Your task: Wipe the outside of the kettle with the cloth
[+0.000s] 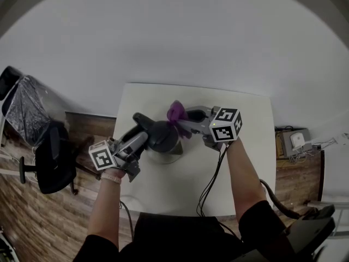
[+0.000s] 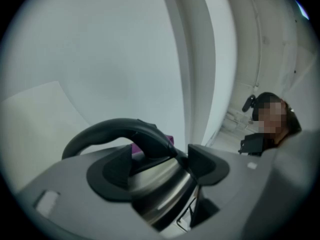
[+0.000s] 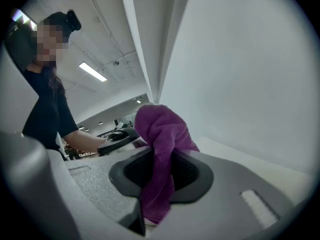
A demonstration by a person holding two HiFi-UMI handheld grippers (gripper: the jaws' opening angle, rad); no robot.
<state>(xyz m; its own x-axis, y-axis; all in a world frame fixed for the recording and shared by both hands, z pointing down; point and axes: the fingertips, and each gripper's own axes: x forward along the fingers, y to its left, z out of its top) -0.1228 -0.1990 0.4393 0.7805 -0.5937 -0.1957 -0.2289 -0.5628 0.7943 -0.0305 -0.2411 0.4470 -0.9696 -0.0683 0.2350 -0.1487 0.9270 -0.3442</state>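
The kettle [image 1: 162, 137], steel with a black lid and an arched black handle, stands in the middle of the white table [image 1: 245, 168]. My left gripper [image 1: 143, 139] reaches in from the left. In the left gripper view the kettle's steel body [image 2: 162, 191] fills the gap between the wide-set pads [image 2: 112, 174], and the handle [image 2: 117, 129] arches above them. My right gripper [image 1: 182, 120] is shut on a purple cloth [image 1: 175, 112] just above the kettle's far right side. The cloth [image 3: 160, 129] hangs bunched between the right gripper's pads [image 3: 200, 176], with the kettle handle [image 3: 117, 136] just beyond.
A black office chair [image 1: 52, 157] and a dark covered object [image 1: 27, 111] stand left of the table on the wood floor. A small box [image 1: 294, 142] sits on the floor at the right. A black cable [image 1: 210, 184] trails from my right gripper across the table's near part.
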